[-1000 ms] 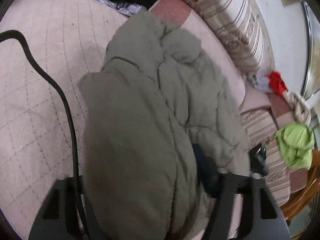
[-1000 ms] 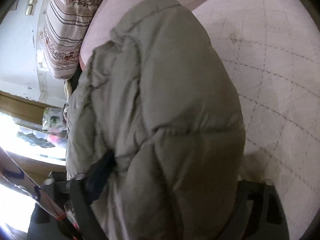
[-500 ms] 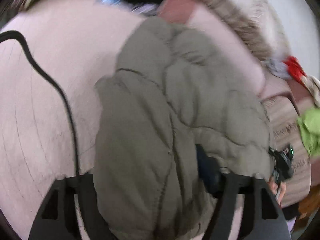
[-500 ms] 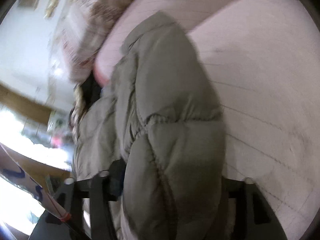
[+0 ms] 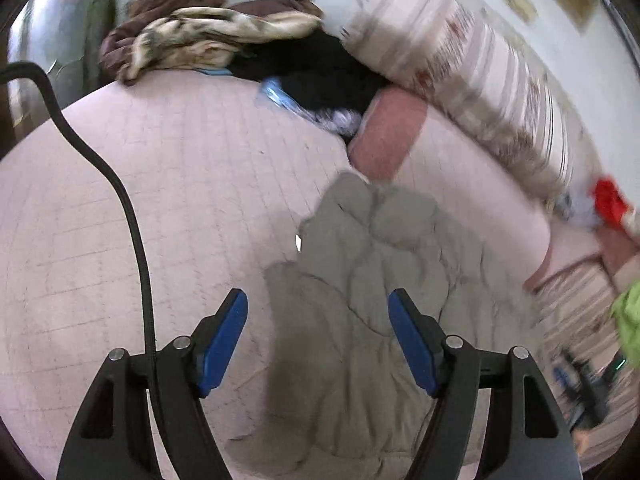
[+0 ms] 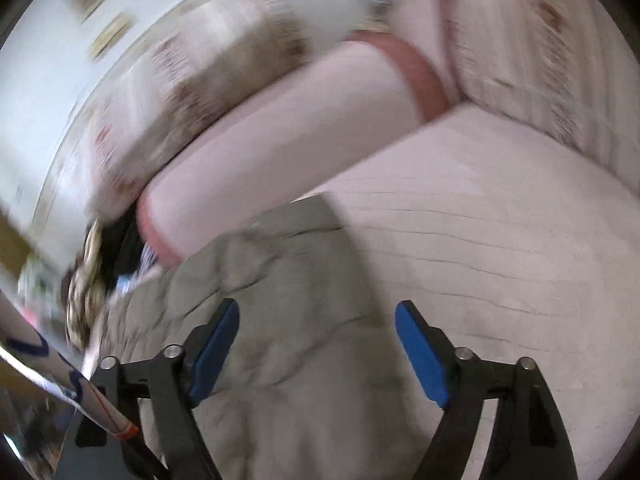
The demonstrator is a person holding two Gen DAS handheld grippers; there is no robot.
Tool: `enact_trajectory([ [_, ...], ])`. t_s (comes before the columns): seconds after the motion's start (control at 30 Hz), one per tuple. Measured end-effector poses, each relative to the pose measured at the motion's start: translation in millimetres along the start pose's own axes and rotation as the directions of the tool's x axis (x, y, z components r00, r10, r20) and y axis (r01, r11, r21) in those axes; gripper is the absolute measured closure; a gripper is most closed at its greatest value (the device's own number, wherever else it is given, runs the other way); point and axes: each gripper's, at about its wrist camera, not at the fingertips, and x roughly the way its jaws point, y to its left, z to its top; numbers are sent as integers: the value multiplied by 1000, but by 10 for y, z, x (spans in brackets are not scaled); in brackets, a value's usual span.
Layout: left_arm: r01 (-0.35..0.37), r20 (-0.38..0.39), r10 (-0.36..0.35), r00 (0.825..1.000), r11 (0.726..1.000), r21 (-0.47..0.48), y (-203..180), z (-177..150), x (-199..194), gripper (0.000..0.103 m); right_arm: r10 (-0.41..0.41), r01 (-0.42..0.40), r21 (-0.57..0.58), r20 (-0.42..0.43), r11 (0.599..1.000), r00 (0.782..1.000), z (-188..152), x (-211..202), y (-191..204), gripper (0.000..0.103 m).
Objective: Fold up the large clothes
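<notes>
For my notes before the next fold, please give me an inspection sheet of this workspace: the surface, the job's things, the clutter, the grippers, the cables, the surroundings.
Surface: pink quilted bed cover, mostly bare on the near side.
Job's things: grey-green padded jacket lying bunched on the cover, free of both grippers.
Clutter: heap of brown and patterned clothes, black garment, red cloth, green cloth.
Grippers: left gripper closing slightly, nothing gripped; right gripper opening, nothing gripped.
Cables: black cable running across the cover to the left gripper.
Surroundings: striped bolster, pink pillow, pale wall.

Matt quilted puffer jacket cloth on stitched pink bedspread
</notes>
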Motion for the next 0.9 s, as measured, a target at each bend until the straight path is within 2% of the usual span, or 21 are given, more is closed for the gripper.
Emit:
enact_trajectory([
  [0.07,-22,-37,24,999,998,51,-192,-62,217,31,46,-49,-85,-32,995,998,-62,106,316,19],
  [0.13,-71,-56,76,996,994,86,-283,-105,396,31,53,-63,-135,-73,989,996,-113,267,454,19],
  [0.2,-147,-59,154,986,982,119,-338,-98,632,31,7,-27,-185,-105,982,994,-175,566,615,19],
  [0.27,-169,-49,176,983,978,123,-336,-72,764,25,-50,26,-222,-103,975,993,-201,778,659,18],
  [0.37,-165,-50,172,984,979,119,-337,24,949,20,-94,76,-246,-63,966,994,-174,968,663,12],
  [0.47,-147,-48,150,988,987,68,-255,60,1057,17,-115,105,-250,-26,963,993,-157,1069,629,9],
  [0.57,-142,-50,144,988,989,51,-255,66,1011,17,-132,123,-264,-16,957,991,-140,1086,673,9],
  [0.67,-159,2,159,987,986,42,-287,43,751,18,-154,152,-253,10,955,988,-129,955,735,9],
  [0.77,-141,52,138,989,989,44,-333,-46,479,18,-110,117,-257,44,959,993,-161,729,863,9],
  [0.83,-171,64,166,984,983,74,-379,-121,415,18,-73,88,-303,61,949,995,-229,582,1045,9],
  [0.9,-244,72,237,969,962,119,-427,-190,436,18,-57,70,-366,47,928,997,-356,560,1204,8],
])
